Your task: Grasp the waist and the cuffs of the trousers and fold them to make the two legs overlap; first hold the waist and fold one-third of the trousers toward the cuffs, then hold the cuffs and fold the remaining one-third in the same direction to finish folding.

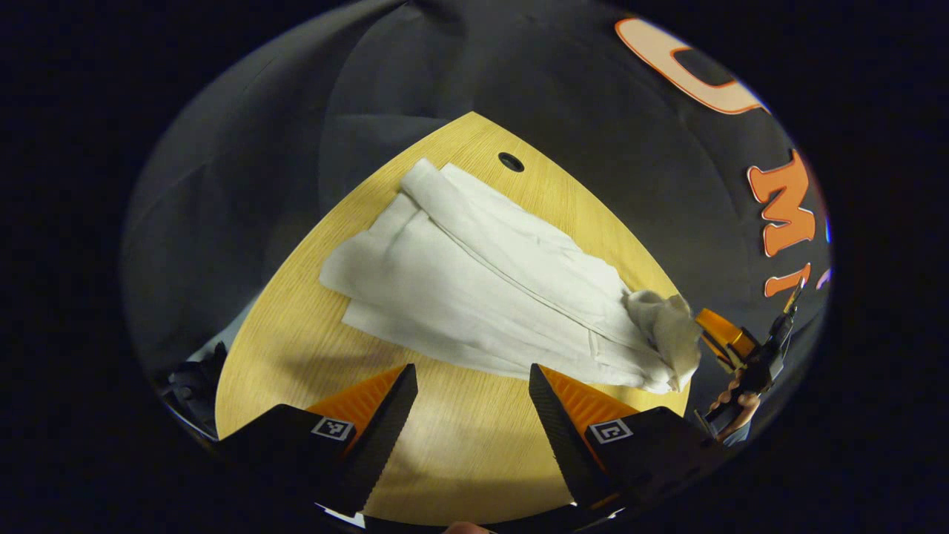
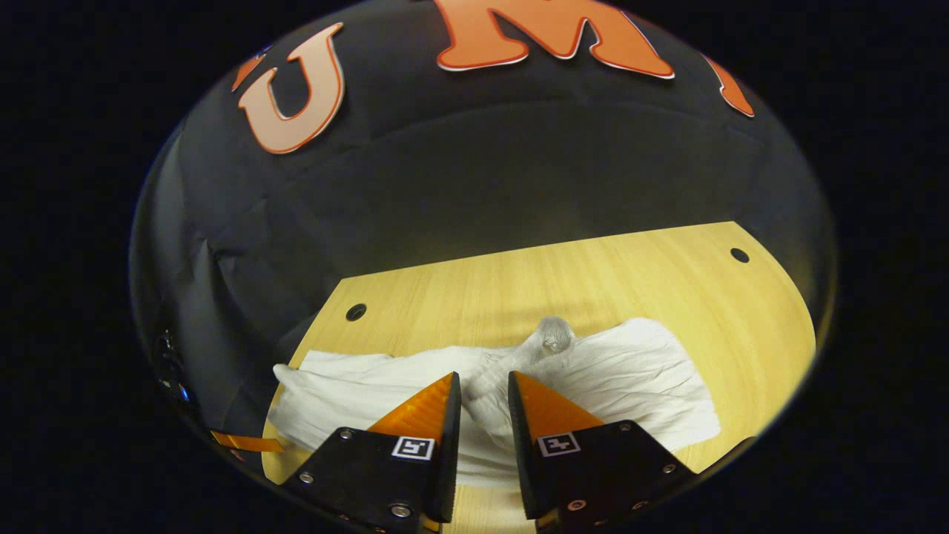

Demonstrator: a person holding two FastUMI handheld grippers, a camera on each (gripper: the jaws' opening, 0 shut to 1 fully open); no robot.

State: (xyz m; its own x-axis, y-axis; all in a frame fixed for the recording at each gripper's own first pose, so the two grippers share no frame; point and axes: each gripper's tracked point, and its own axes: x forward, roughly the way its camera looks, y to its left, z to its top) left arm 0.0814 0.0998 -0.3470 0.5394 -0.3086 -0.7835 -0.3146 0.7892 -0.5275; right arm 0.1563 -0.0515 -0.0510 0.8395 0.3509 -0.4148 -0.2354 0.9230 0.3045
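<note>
pinching bunched waist cloth of the trousers (image 2: 608, 371) at lower centre, right hand-held gripper (image 2: 483, 393) nearly closed; left hand-held gripper (image 1: 471, 386) wide open, empty; legs overlapped, thirds unfolded.

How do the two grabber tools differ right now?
The left gripper has its fingers spread wide over bare table, holding nothing; the right gripper has its fingers nearly closed on a bunched fold of the white trousers. Both sit at the table's near edge.
</note>
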